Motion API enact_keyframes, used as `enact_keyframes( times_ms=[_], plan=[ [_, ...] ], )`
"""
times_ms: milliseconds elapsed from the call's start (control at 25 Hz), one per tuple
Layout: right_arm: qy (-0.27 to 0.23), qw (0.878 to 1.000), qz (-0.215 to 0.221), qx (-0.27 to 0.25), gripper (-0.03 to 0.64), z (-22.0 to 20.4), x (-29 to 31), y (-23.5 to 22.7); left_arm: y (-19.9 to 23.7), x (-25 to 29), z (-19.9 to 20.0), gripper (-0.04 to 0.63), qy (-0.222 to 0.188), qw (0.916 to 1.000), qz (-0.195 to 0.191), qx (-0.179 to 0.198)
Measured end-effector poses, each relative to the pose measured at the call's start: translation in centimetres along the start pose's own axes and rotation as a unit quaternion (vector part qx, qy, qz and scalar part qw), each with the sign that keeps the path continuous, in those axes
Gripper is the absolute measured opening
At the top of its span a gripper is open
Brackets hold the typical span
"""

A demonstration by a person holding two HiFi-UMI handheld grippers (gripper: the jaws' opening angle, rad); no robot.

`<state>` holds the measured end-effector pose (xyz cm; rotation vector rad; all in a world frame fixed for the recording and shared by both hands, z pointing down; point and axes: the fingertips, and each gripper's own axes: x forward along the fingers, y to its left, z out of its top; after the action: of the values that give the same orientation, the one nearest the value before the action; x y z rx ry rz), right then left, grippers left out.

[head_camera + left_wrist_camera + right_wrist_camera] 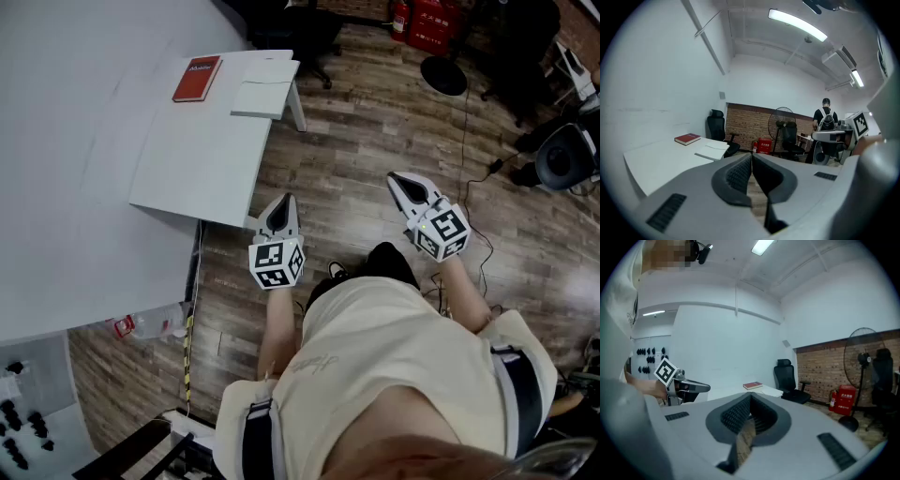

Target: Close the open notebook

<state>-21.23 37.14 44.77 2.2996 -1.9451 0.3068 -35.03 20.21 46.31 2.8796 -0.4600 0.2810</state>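
A white notebook [262, 97] lies flat near the far right corner of the white table [202, 164], next to a red book [197, 79]. From here I cannot tell whether it lies open. Both grippers hang over the wooden floor, short of the table and apart from the notebook. The left gripper [284, 200] is just off the table's near corner, and the right gripper [397, 178] is farther right. In both gripper views the jaws meet at the tips, the left gripper [751, 155] and the right gripper [750, 397], with nothing between them. The left gripper view has the notebook [712, 152] and the red book [687, 138] at its left.
A black office chair [305, 33] stands behind the table and a standing fan [783, 123] by the brick wall. Red boxes [431, 21] and cables lie on the floor to the right. A person [827, 119] stands far back. A large white surface [66, 159] fills the left.
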Motion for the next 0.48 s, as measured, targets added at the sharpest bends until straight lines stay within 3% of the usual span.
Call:
enact_keyframes(
  times_ms=[480],
  plan=[
    [-0.003, 0.999, -0.024, -0.022, 0.007, 0.6, 0.3, -1.2, -0.3, 2.3, 0.9, 0.021, 0.005, 0.9997, -0.024, 0.006]
  ],
)
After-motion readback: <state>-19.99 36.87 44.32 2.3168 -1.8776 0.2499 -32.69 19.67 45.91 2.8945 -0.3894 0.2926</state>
